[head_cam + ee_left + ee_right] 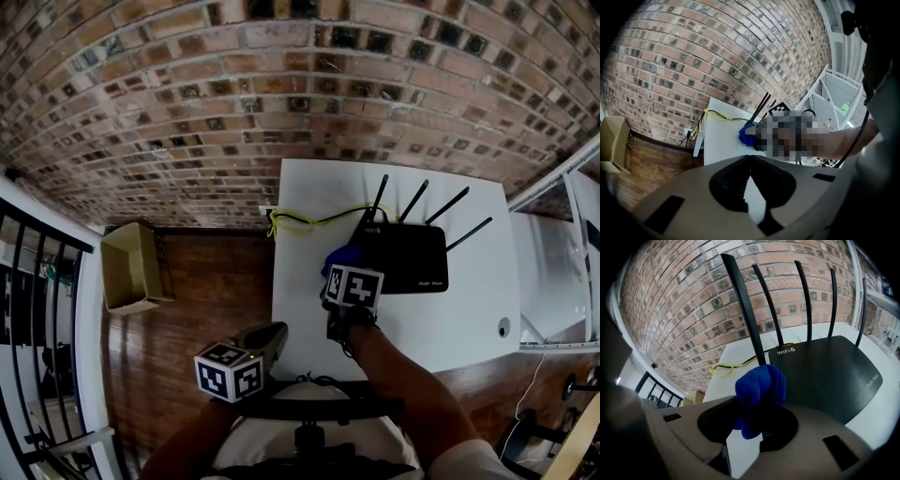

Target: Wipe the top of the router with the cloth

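A black router [403, 258] with five raised antennas lies flat on a white table [309, 187] against a brick wall [281, 94]. At the router's 9 o'clock edge, the right gripper [750, 416] has its jaws clamped on a bunched blue cloth [759, 390], which is just beside the router's near-left corner. The left gripper [749, 157] is at 7 o'clock from the router, off the table's near edge, with its jaws closed together and nothing between them. A yellow cable [300, 222] lies at the router's 10 o'clock. A cardboard box [131, 267] sits on the wooden floor, far out at 9 o'clock.
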Demonstrator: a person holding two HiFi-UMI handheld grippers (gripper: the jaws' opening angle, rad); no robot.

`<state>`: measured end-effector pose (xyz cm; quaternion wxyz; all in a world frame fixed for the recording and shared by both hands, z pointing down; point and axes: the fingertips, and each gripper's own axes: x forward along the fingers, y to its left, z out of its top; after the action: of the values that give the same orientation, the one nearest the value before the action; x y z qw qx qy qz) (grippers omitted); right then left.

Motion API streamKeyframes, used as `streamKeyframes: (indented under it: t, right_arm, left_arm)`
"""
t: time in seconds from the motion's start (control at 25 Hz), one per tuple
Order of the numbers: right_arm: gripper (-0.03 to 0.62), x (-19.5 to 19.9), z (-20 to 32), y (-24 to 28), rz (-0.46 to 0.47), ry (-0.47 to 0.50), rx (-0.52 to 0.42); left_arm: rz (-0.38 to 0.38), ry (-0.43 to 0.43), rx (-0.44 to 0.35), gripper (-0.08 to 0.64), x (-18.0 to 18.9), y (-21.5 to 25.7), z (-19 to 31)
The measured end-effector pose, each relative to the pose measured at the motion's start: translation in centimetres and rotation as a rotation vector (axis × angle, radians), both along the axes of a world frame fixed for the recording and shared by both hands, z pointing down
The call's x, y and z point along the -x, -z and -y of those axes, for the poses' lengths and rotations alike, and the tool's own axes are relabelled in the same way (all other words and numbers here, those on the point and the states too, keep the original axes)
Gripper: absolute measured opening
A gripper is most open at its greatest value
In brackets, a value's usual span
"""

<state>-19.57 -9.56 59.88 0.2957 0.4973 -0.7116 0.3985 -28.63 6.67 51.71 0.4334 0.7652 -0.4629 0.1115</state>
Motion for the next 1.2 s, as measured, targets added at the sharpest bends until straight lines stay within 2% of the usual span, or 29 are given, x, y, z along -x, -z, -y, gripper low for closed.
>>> streamKeyframes:
  t: [0.6,0.96,1.2]
  right_arm:
    - [0.127,0.5,0.9,0.6,0.002,0.031,-0.012]
    - [0.128,0.8,-2.1,4.3,0.081,0.196,-0.117]
    - [0.127,-2.2,-4.6,5.6,0.047,0.268,-0.177]
  left_arm:
    - [0.008,-0.002,-0.008,0.032,0.5,0.5,0.3]
    - [-0.055,-0.003,-0.015,0.032,0.0,0.6,1.7]
    - [-0.106,-0.023,-0.045,0.032,-1.7,1.2,2.7]
